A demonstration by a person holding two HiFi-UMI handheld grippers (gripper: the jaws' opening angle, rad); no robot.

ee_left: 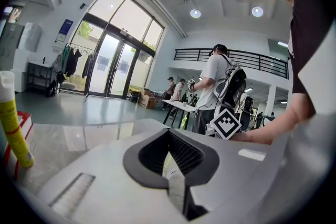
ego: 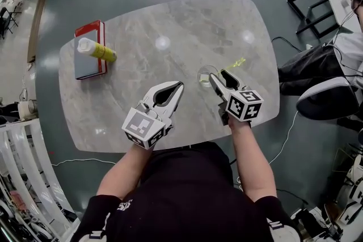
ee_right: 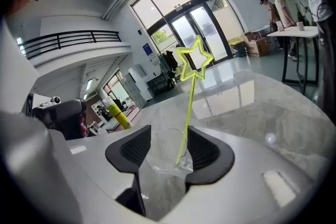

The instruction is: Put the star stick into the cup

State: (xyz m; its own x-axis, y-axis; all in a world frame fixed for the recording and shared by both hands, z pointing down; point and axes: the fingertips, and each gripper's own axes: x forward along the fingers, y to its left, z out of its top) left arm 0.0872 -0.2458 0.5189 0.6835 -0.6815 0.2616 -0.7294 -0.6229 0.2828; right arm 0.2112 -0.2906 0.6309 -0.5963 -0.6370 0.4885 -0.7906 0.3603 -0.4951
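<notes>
Star stick standing tilted in cup; table's right half, toward near edge.
Right gripper released, jaws flanking cup, seemingly not pressing; left gripper clenched, empty.

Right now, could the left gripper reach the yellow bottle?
Probably yes: only bare table lies between the left gripper and the yellow bottle. Its jaws are shut, so they must open first.
</notes>
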